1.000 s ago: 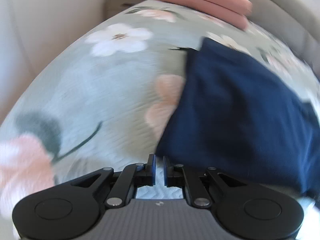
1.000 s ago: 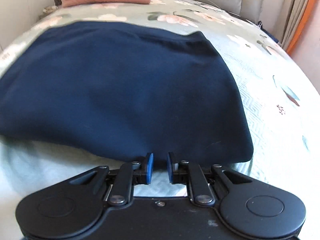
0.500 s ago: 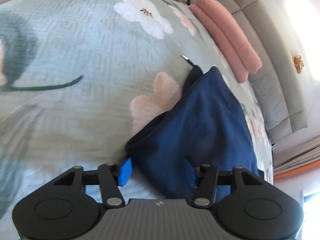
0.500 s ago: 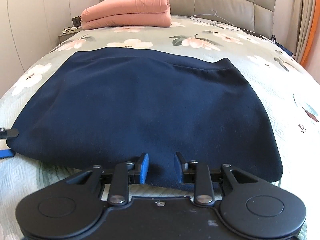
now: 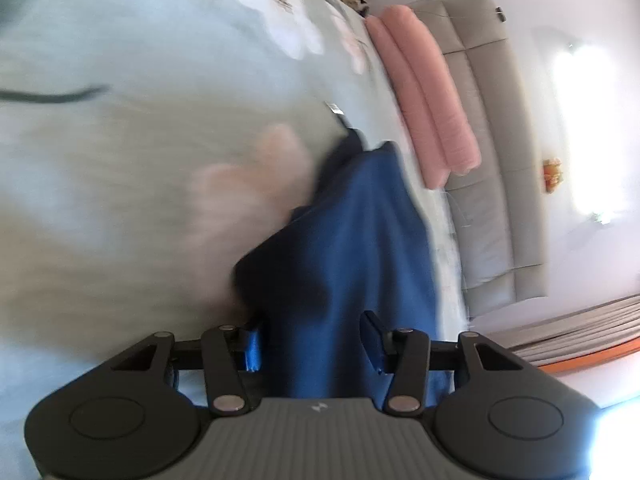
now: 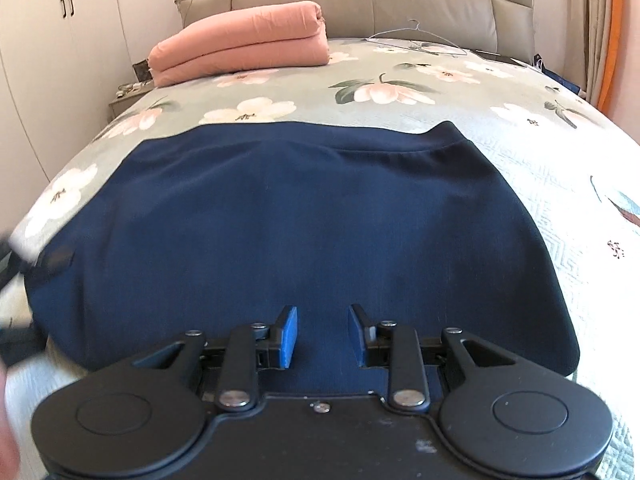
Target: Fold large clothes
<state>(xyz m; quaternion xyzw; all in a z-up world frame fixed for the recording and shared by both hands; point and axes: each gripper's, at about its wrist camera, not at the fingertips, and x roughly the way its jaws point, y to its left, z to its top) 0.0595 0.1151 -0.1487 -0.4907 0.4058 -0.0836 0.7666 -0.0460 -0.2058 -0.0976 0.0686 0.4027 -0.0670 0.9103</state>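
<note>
A folded navy blue garment [image 6: 304,216] lies flat on the floral bedspread [image 6: 520,152]. My right gripper [image 6: 322,336] is open, its blue pads [image 6: 289,336] standing over the garment's near edge with cloth showing between them. In the blurred, tilted left wrist view my left gripper [image 5: 311,344] is open around the garment's left corner [image 5: 352,264], whose cloth bunches up between the fingers. A dark blur at the garment's left edge in the right wrist view [image 6: 24,264] is probably that left gripper.
A folded pink quilt [image 6: 244,56] lies near the padded headboard [image 6: 360,4]. A wire hanger [image 6: 416,40] rests on the bed at the back. White wardrobes [image 6: 52,60] and a nightstand [image 6: 128,96] stand to the left. Curtains [image 6: 604,32] hang at the right.
Both grippers went from nearly shut to open. The left gripper swung and tilted onto the garment's left corner, which now bunches between its fingers. The right gripper rose and pulled back slightly.
</note>
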